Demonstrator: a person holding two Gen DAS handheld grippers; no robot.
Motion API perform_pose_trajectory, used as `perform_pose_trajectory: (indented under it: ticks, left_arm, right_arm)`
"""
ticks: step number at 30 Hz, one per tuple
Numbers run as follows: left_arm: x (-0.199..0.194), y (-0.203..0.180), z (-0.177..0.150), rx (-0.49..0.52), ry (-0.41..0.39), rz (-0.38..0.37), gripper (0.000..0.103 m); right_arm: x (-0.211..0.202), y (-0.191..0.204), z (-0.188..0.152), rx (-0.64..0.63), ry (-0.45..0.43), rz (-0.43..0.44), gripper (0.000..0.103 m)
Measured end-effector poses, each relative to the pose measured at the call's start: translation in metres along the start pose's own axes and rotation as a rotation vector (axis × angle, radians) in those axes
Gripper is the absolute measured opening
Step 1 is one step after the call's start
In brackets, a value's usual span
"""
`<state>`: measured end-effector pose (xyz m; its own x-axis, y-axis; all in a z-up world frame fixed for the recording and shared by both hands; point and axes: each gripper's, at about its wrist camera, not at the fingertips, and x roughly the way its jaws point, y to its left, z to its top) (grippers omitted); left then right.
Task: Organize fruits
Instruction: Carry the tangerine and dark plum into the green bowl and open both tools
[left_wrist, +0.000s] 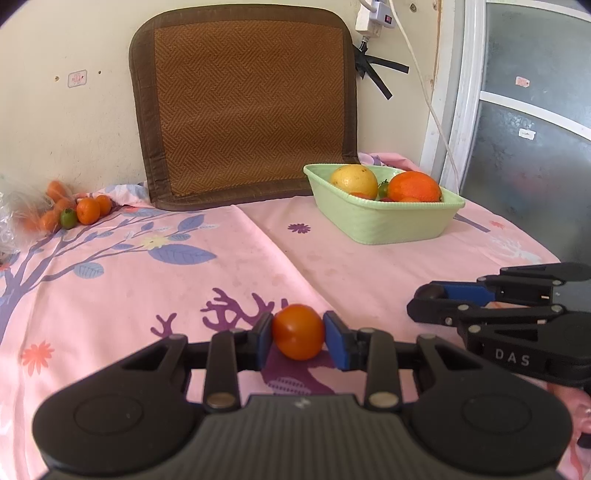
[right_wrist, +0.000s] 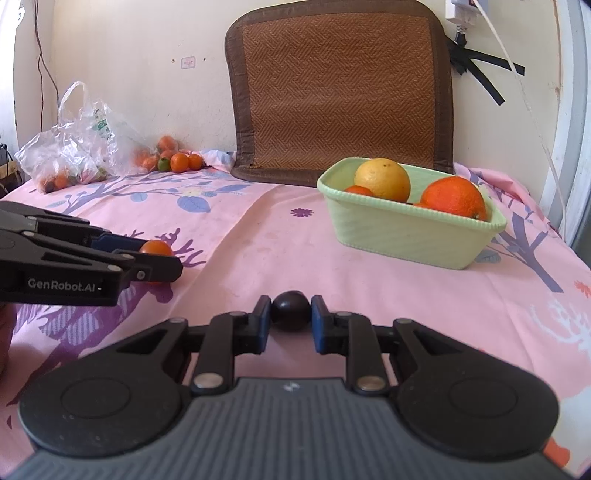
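My left gripper (left_wrist: 298, 336) is shut on a small orange-red tomato (left_wrist: 298, 331), low over the pink cloth; it also shows in the right wrist view (right_wrist: 157, 248). My right gripper (right_wrist: 290, 312) is shut on a small dark round fruit (right_wrist: 290, 311); this gripper shows at the right of the left wrist view (left_wrist: 430, 299). A pale green basket (left_wrist: 388, 221) stands at the back right and holds a yellow citrus (left_wrist: 353, 181), a large orange (left_wrist: 414, 186) and small tomatoes. Loose small orange fruits and a green one (left_wrist: 68, 218) lie at the back left.
A pink flowered cloth (right_wrist: 258, 240) covers the table. A brown woven mat (right_wrist: 340, 88) leans on the wall behind. A clear plastic bag (right_wrist: 74, 147) with more small fruits lies at the far left. A white cable (left_wrist: 424, 92) hangs by the door frame on the right.
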<state>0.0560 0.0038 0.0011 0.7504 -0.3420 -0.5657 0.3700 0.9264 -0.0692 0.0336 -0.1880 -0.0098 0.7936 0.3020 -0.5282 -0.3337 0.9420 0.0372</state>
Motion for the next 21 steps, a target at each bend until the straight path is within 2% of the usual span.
perform_pose_trajectory:
  ticks: [6,10,13,17,21]
  left_arm:
    - [-0.008,0.003,-0.001,-0.012,-0.053,-0.023,0.030]
    - [-0.008,0.002,0.002,-0.015,-0.058,-0.029,0.030]
    - [-0.005,0.000,0.007,-0.042,-0.051,-0.063,0.030]
    - [0.004,-0.009,0.031,-0.041,-0.066,-0.089,0.030]
    - [0.018,-0.021,0.068,-0.021,-0.095,-0.115,0.030]
  right_arm:
    - [-0.005,-0.005,-0.001,0.037,-0.024,0.002,0.025]
    - [-0.009,-0.008,-0.001,0.056,-0.038,0.014,0.025]
    - [-0.012,-0.012,0.002,0.053,-0.067,0.009,0.025]
    - [-0.017,-0.027,0.015,0.058,-0.139,-0.019,0.025]
    - [-0.013,-0.049,0.033,0.063,-0.206,-0.079,0.025]
